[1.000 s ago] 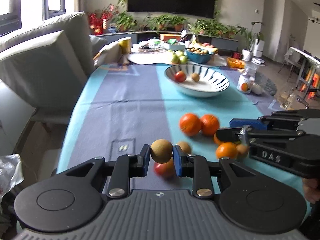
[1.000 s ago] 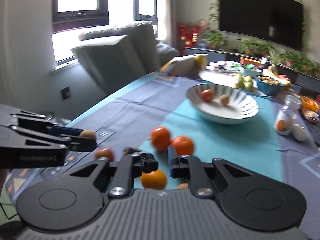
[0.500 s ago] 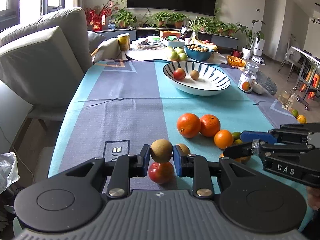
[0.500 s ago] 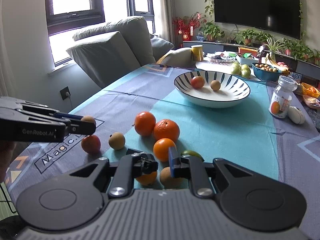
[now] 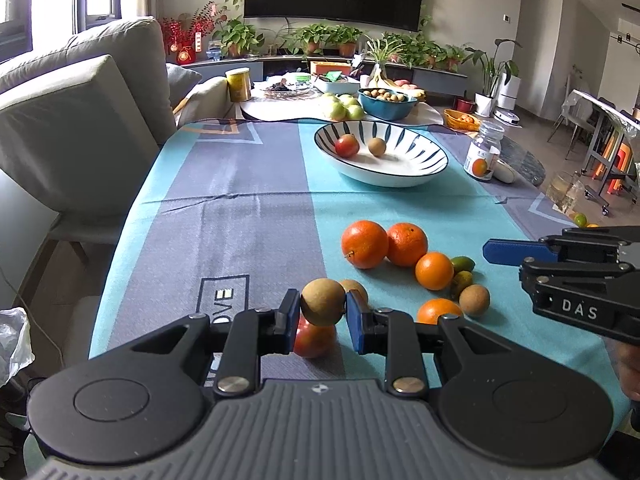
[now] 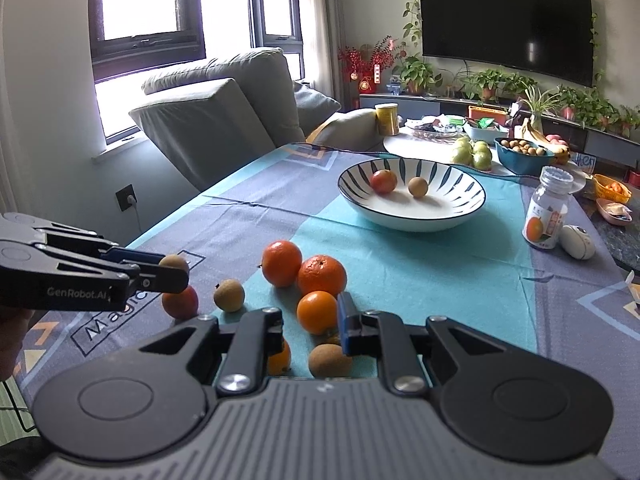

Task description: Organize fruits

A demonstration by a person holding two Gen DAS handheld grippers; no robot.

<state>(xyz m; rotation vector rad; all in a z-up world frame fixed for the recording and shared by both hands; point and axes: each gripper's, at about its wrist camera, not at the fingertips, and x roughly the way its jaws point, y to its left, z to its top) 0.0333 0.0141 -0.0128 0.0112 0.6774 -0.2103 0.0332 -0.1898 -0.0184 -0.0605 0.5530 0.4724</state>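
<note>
Behind the table we see a grey sofa (image 6: 224, 120), a dark TV (image 6: 506, 20) on the wall and a row of potted plants (image 5: 340, 38) under it. A blue and grey cloth (image 5: 240, 208) covers the table, and on it, well back, stands a striped bowl (image 5: 400, 176) with a red fruit (image 5: 346, 146) and a brown fruit (image 5: 376, 147) inside, a little apart from each other. Beside the bowl, to its right, stands a jar (image 6: 550, 210) with an orange on its label.

Near us lies the loose fruit: two big oranges (image 5: 364, 239) touching each other, a smaller orange (image 5: 434, 270) just in front of them, another orange (image 5: 439, 311) closer still, two greenish citrus (image 5: 463, 264) and a brown ball (image 5: 474, 299).

Our left gripper (image 5: 323, 312) is clamped on a longan (image 5: 322, 302), held above the cloth between its blue pads (image 5: 289, 314). Right below it rests a tomato (image 5: 314, 338), and a second longan (image 5: 355, 289) peeks out just behind.

Our right gripper (image 6: 310, 326) hangs over the pile with its jaws apart and nothing between them; through the gap, in the right wrist view, we see the smaller orange beyond the tips, with the brown ball and the nearest orange under the fingers (image 6: 346, 326).
</note>
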